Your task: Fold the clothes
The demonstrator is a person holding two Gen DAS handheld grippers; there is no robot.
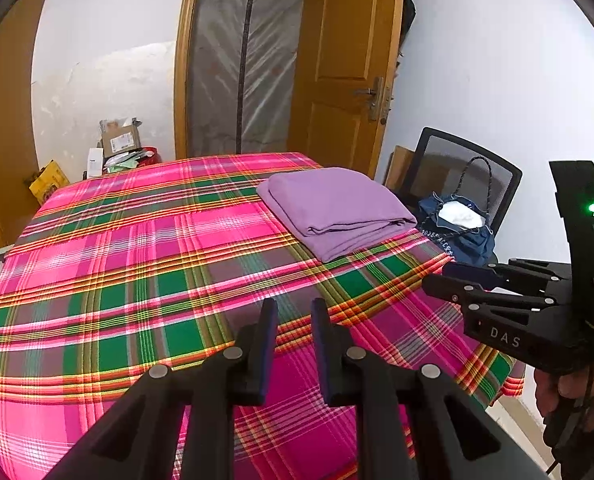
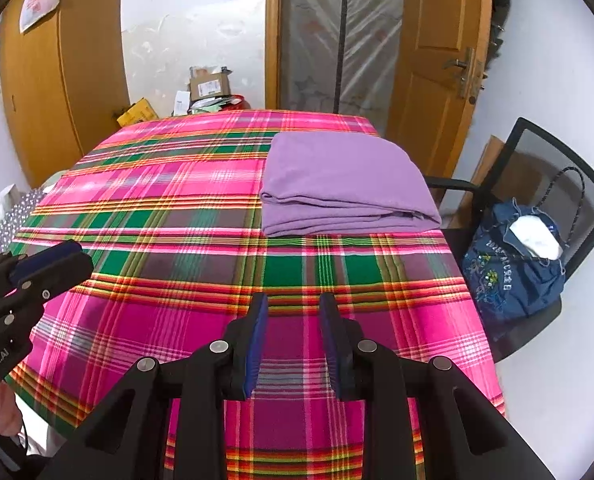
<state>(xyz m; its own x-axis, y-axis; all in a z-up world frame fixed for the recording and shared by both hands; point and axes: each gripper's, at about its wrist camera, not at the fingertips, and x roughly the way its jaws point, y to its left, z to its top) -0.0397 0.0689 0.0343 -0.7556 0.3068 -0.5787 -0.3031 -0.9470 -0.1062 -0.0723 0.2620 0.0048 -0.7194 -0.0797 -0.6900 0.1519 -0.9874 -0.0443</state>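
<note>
Plaid cloth in pink, green and yellow covers the worktop (image 2: 177, 216), which fills the ground beneath both pairs of fingers. Left gripper (image 1: 295, 312): fingers parted with only bare plaid showing in the gap, nothing pinched. Right gripper (image 2: 293, 308): blue-padded fingers likewise parted and empty, poised over the near part of the worktop. Ahead of both and to their right, well apart from either, lies the purple garment (image 2: 345, 184), already folded into a layered rectangle near the worktop's far right corner, its stacked edges facing the fingers. Possible faults, judged from this arrangement: the garment sits close to the right-hand edge, so a push or a one-layer pinch could drag it off or spill the fold open; fingers lowered too steeply could catch the plaid cloth instead and pull it askew. Differences between views: the left wrist view shows the right gripper from the side, at the right of the frame, with a lit green lamp (image 1: 593, 208) and the hand (image 1: 569, 392) beneath it; the right wrist view shows the left gripper's tip at its left margin, and more fully the chair (image 2: 577, 160) bearing a blue denim bag (image 2: 513, 276) beyond the worktop's right edge, plus a wall sticker at far left.
</note>
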